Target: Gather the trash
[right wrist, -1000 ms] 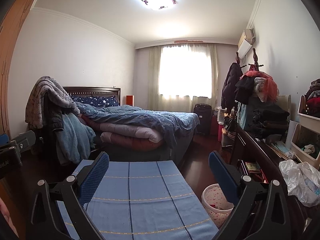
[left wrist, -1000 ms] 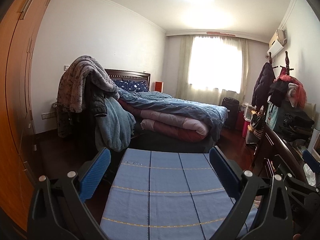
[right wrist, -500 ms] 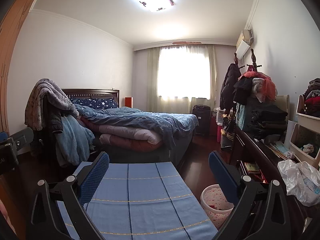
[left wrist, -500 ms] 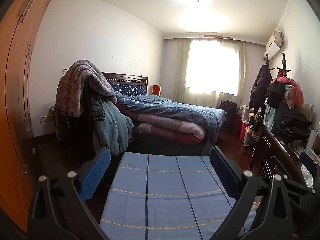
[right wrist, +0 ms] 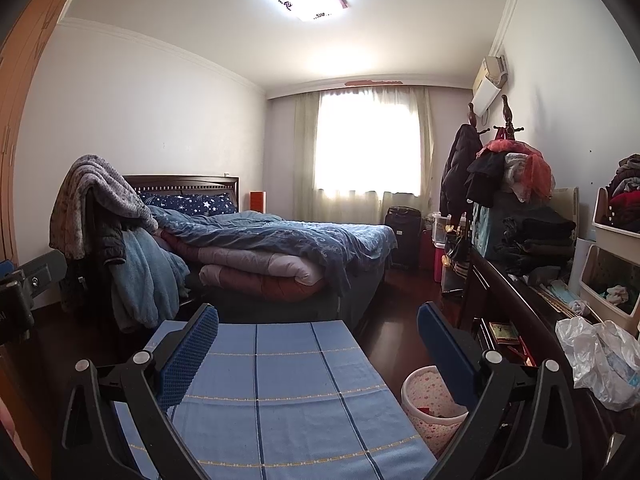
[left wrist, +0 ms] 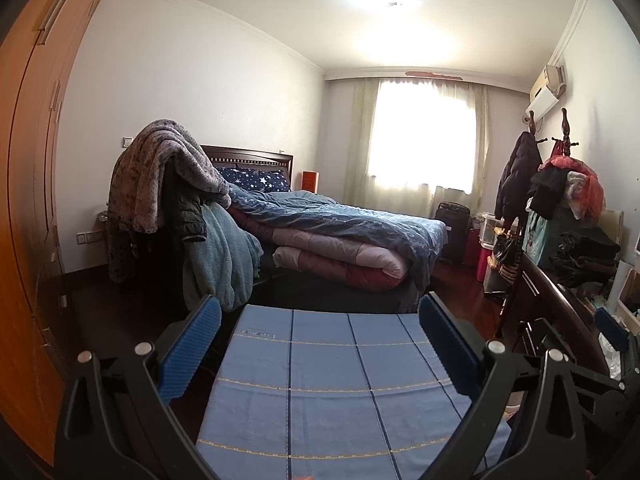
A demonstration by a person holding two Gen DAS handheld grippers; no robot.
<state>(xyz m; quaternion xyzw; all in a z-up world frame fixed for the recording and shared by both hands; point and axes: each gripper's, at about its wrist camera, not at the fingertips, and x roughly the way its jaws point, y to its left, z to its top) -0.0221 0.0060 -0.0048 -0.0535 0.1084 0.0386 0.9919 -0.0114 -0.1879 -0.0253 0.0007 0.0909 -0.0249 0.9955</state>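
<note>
My left gripper (left wrist: 320,332) is open and empty, held above a blue checked cloth surface (left wrist: 332,380). My right gripper (right wrist: 318,334) is open and empty above the same blue cloth (right wrist: 288,392). A small pink-dotted waste basket (right wrist: 430,408) stands on the dark floor just right of the cloth, beside my right finger. A crumpled clear plastic bag (right wrist: 600,364) lies on the dark dresser top at the right. The bag's edge shows at the far right of the left wrist view (left wrist: 610,350).
A bed (right wrist: 280,248) with piled blue and pink quilts fills the middle. A chair draped with blankets (left wrist: 172,200) stands at its foot on the left. An orange wardrobe (left wrist: 28,160) lines the left. A cluttered dark dresser (right wrist: 520,292), a coat rack (right wrist: 472,168) and white bins (right wrist: 612,264) line the right wall.
Both views have tilted slightly upward and shifted; the grippers stay open and nothing has been picked up.
</note>
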